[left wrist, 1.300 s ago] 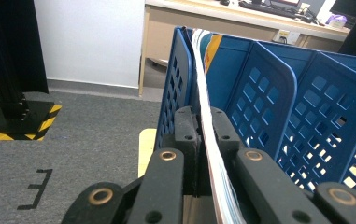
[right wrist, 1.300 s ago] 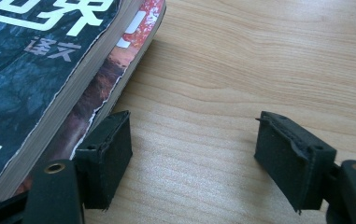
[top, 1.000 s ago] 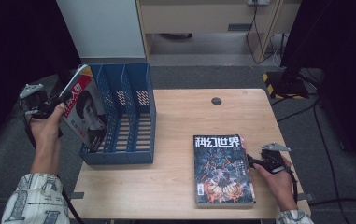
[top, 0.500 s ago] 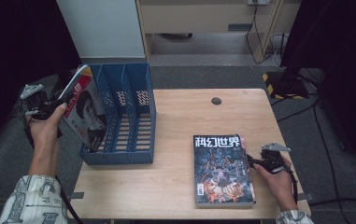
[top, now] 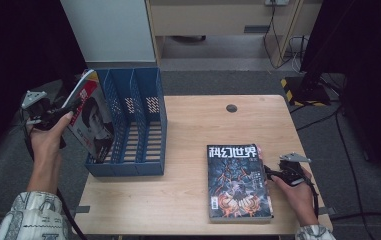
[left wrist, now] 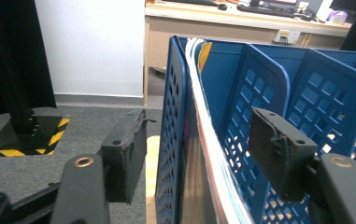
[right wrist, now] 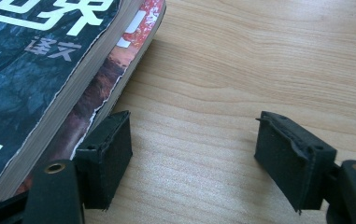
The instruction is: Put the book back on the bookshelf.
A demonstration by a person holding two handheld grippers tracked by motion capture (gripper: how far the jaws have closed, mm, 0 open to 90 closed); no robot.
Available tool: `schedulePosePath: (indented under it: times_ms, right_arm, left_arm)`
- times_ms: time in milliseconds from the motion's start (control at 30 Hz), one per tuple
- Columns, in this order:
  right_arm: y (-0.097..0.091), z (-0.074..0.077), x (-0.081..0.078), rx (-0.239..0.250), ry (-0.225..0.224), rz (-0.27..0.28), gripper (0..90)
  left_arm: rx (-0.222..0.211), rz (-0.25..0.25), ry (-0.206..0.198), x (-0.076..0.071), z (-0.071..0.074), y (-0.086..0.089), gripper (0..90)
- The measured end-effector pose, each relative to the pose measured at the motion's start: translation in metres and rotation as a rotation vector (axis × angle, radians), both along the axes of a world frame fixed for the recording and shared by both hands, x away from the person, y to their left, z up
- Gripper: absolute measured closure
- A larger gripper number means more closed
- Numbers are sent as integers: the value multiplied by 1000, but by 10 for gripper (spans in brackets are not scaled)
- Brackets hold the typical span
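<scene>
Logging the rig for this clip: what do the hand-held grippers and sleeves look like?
Both the left hand-held gripper and right hand-held gripper are black, with blocky padded jaws bolted on brass-coloured fasteners. Each carries a grey three-cornered plate and trails a dark cable. The sleeves are pale with a dark printed pattern.

Mag tips a bit more upright in the rack's left slot; left hand eases in.

The magazine [top: 89,117] in the left gripper [top: 53,114] now stands slightly steeper vs 1 s ago, its top corner drawn closer to the outer wall of the blue file rack [top: 128,125], lower edge sitting a touch deeper in the leftmost slot. The left hand [top: 48,140] shifts a little toward the rack w/ it. In the left gripper view the jaws stand apart, one each side of the mag's edge [left wrist: 208,140] and the rack's wall [left wrist: 173,135].
</scene>
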State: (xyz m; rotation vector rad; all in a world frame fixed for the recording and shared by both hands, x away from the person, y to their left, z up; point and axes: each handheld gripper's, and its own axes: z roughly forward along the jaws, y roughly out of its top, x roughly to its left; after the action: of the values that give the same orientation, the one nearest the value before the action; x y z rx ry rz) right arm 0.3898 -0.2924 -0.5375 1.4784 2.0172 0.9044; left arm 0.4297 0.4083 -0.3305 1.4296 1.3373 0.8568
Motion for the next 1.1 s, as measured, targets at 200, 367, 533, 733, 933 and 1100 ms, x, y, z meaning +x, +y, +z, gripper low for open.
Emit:
schedulePosePath:
  times_ms: [200, 367, 533, 733, 933, 1100]
  right_arm:
    - [0, 0, 0, 2, 0, -3, 271]
    - [0, 0, 0, -2, -1, 2, 271]
    - [0, 0, 0, -3, -2, 2, 271]
    - [0, 0, 0, -4, -1, 4, 271]
    - [0, 0, 0, -4, -3, 3, 271]
    - [0, 0, 0, -3, -3, 2, 271]
  left_arm:
    - [-10, -10, -1, -7, 3, 2, 296]
    - [-15, -28, -5, -15, 3, 4, 280]
    - [-7, -38, -22, -22, 4, 5, 274]
    - [-12, -49, -44, -34, 0, 5, 264]
    - [11, -47, -40, -48, -10, 7, 262]
    - [10, -61, -22, -57, -20, 6, 262]
